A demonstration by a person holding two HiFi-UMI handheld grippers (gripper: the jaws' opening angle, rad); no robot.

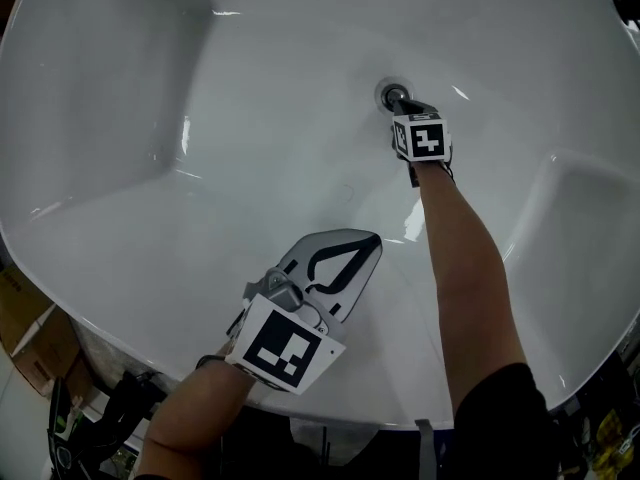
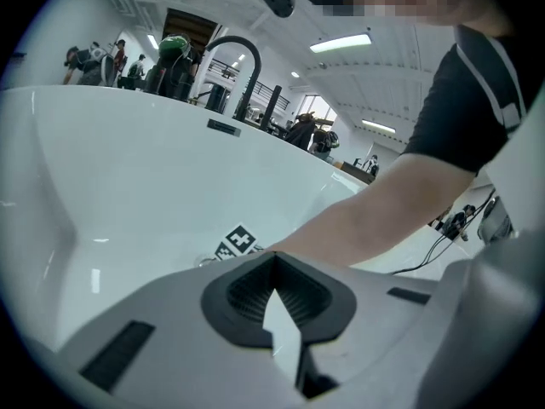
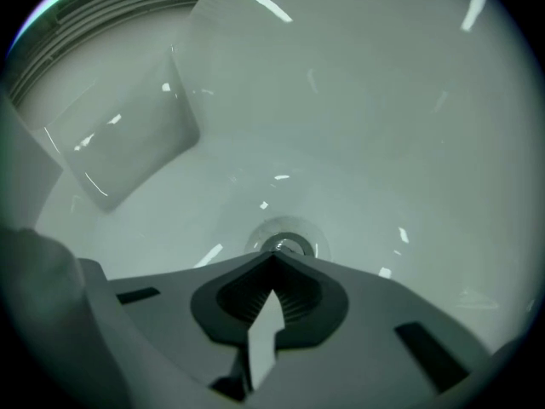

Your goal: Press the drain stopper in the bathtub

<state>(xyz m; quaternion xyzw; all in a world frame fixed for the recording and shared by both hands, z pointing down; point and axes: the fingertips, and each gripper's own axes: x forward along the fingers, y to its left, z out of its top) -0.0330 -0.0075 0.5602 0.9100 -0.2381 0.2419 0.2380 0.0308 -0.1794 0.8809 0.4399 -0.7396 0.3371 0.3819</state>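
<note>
Head view looks steeply down into a white bathtub [image 1: 140,228], where the drain stopper [image 1: 390,94] sits in the floor at the far side, a little right of the middle. The right hand-held gripper [image 1: 398,101] reaches out on a bare forearm [image 1: 470,268], its marker cube [image 1: 421,138] just on the near side of the drain and its tips over the stopper's near edge. The right gripper view shows this hand-held gripper [image 3: 274,259] with its jaws closed together and nothing between them, and the round metal stopper [image 3: 288,245] directly beyond the tips. Whether they actually touch it cannot be told. The left hand-held gripper [image 1: 368,240] hangs well apart from the drain, above the tub's near slope close to the near rim, pointing toward the far right. In the left gripper view its jaws [image 2: 272,261] are likewise closed on nothing, with the tub wall [image 2: 128,169], the other gripper's marker cube [image 2: 237,244] and a dark curved faucet [image 2: 243,62] on the far rim ahead of them.
</note>
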